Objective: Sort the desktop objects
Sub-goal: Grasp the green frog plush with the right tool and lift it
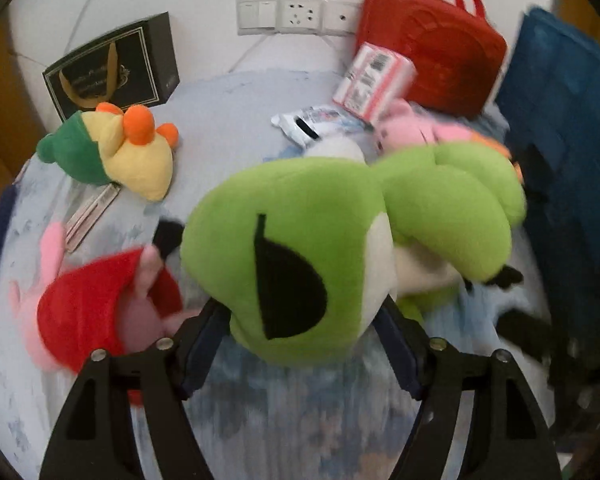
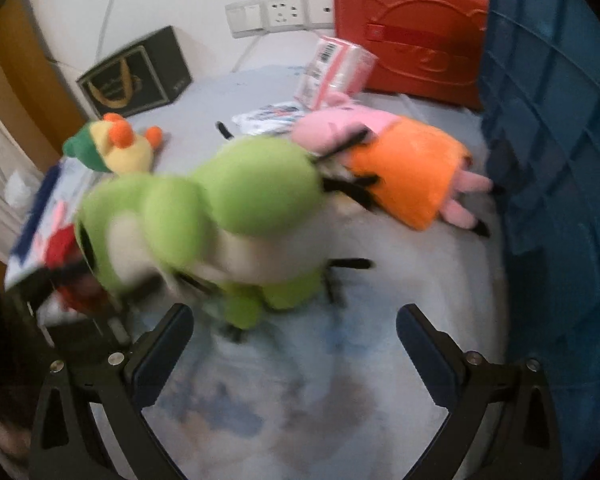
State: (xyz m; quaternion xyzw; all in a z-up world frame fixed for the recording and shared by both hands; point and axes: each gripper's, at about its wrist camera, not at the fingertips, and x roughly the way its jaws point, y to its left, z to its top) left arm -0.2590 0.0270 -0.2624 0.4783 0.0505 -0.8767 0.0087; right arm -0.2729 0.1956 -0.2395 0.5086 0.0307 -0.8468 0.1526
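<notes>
Your left gripper (image 1: 300, 320) has its pads against both sides of the green frog plush (image 1: 340, 232), gripping the head while the body trails toward the blue crate (image 1: 572, 168). Your right gripper (image 2: 296, 344) stands wide open over bare counter (image 2: 300, 400), holding nothing. An orange-dressed pig plush (image 2: 404, 172) lies just beside the crate; a yellow duck plush (image 1: 136, 160) and a red-dressed pig plush (image 1: 96, 308) rest to the left.
</notes>
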